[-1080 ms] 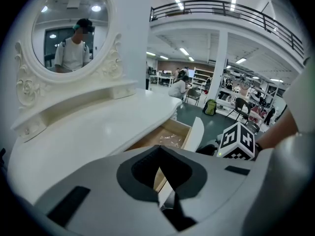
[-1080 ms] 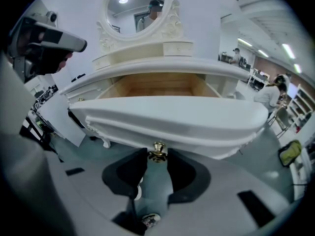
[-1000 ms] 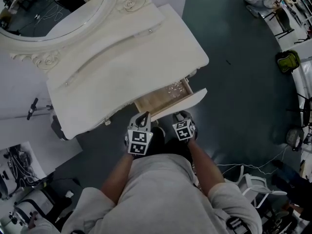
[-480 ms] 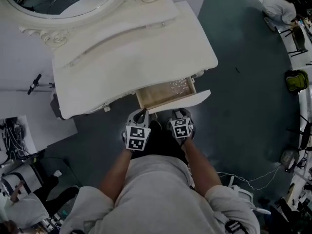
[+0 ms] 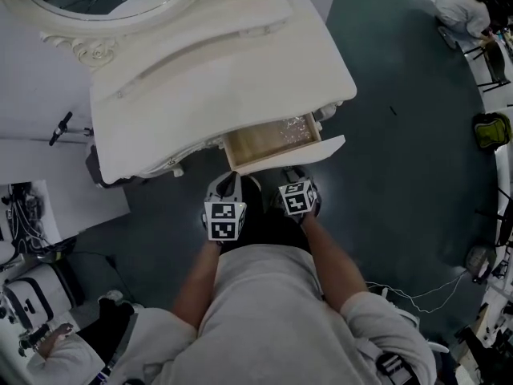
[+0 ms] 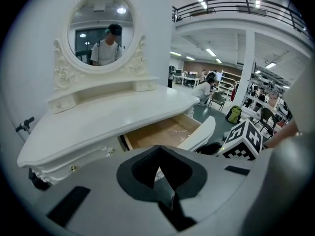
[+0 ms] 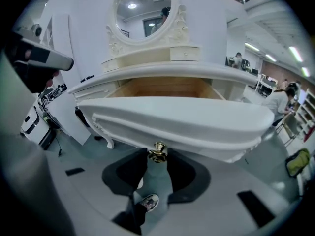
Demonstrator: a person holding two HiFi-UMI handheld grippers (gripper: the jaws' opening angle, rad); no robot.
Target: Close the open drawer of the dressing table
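The left gripper (image 6: 158,155) hangs short of the drawer front (image 7: 177,119), off to the left of it. Its fingers are clenched on each other with only a sliver of light between them, and they hold nothing. It takes no part in the work at this moment.

The right gripper (image 7: 157,165) is level with the lower edge of the drawer front and square to it. Its fingers are drawn in on either side of the brass knob (image 7: 158,153), which sits right at their tips. The gap between them is no wider than the knob, so they appear to be grasping it.

Behind the drawer front, the drawer (image 5: 271,139) stands well out of the dressing table (image 5: 216,79). Its bare wooden floor is open to view from above, and a small glittering patch lies toward its right side, too fine to name. The drawer front stands well clear of the edge of the top, not flush beneath it. Farthest back, beyond the drawer front, the oval mirror (image 7: 142,9) rises over a raised back shelf.

As I judge it, the closing proper has not begun. The approach is done and the knob is in hand, but the whole travel of the drawer is left. What remains is a straight push on the knob toward the mirror, until the drawer front meets the carcass under the top.
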